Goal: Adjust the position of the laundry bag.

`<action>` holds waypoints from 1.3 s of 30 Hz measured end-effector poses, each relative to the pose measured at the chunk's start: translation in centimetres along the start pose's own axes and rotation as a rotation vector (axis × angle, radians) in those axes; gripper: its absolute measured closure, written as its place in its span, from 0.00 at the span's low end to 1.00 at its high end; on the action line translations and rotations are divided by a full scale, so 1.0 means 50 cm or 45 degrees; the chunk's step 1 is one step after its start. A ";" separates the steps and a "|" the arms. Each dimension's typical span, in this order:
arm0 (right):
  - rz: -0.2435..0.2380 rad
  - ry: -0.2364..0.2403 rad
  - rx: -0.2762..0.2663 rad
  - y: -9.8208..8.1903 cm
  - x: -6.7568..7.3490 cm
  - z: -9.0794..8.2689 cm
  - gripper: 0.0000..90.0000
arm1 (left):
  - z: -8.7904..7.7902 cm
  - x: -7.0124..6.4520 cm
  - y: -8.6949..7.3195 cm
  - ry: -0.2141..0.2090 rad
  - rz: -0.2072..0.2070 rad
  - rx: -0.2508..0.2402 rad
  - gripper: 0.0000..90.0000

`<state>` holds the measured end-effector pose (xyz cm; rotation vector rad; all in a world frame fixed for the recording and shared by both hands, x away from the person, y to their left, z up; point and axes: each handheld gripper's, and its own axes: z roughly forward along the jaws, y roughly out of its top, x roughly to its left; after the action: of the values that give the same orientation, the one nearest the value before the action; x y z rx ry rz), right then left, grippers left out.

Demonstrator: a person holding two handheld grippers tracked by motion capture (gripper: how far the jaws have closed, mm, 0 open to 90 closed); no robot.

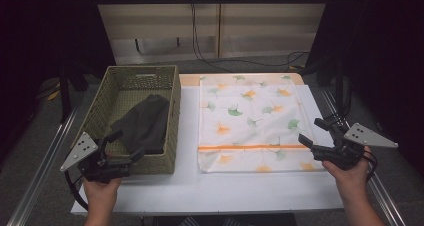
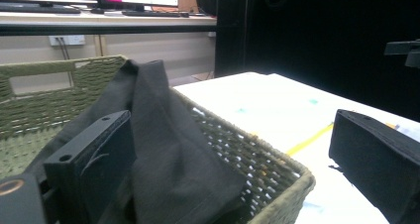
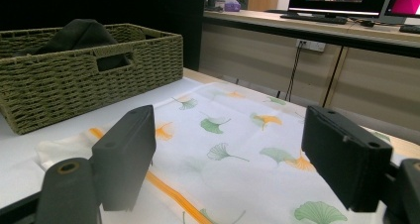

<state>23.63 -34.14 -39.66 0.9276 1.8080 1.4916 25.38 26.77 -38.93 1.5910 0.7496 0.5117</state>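
1. Risk on the left: could snag the dark cloth (image 1: 145, 123) on the basket (image 1: 172, 111) rim when pulling up, since the cloth hangs right over that woven edge.
2. Could also tip or drag the basket along the table (image 1: 190, 186), because only one jaw sits inside it and the other is outside the wall.
3. Risk on the right: could bunch up the leaf-print cloth (image 1: 250, 118) if the jaws push sideways across it instead of pinching one edge.
4. Left gripper (image 1: 124, 147): jaws wide apart, nothing pinched. Dark cloth sits just ahead, between the jaws, brushing the inner jaw in the left gripper view (image 2: 168, 149).
5. Right gripper (image 1: 313, 131): jaws wide apart too, holding nothing. Hangs just past the near right edge of the leaf-print cloth, which lies flat straight ahead and below (image 3: 233, 149).
6. Basket stands far off to the side of the right gripper.
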 end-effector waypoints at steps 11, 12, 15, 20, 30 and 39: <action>0.014 -0.036 -0.007 0.005 -0.008 -0.024 0.24 | 0.064 -0.056 0.033 -0.150 0.032 0.037 0.05; 0.014 -0.036 -0.007 0.005 -0.008 -0.024 0.24 | 0.072 -0.060 0.039 -0.169 0.054 0.049 0.05; 0.001 -0.050 0.015 0.007 -0.015 -0.034 0.24 | 0.111 -0.085 0.055 -0.258 0.042 0.085 0.05; 0.009 -0.043 0.061 0.011 -0.025 -0.044 0.24 | 0.154 -0.116 0.071 -0.377 0.051 0.118 0.06; 0.036 -0.041 0.138 0.013 -0.048 -0.058 0.29 | 0.223 -0.171 0.079 -0.501 0.055 0.183 0.08; 0.065 -0.068 0.142 0.011 -0.065 -0.077 0.32 | 0.296 -0.221 0.086 -0.526 0.144 0.259 0.09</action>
<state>22.44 -38.88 -38.37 1.0657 1.8565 1.3948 28.87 8.33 -36.06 1.8594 0.4088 0.1773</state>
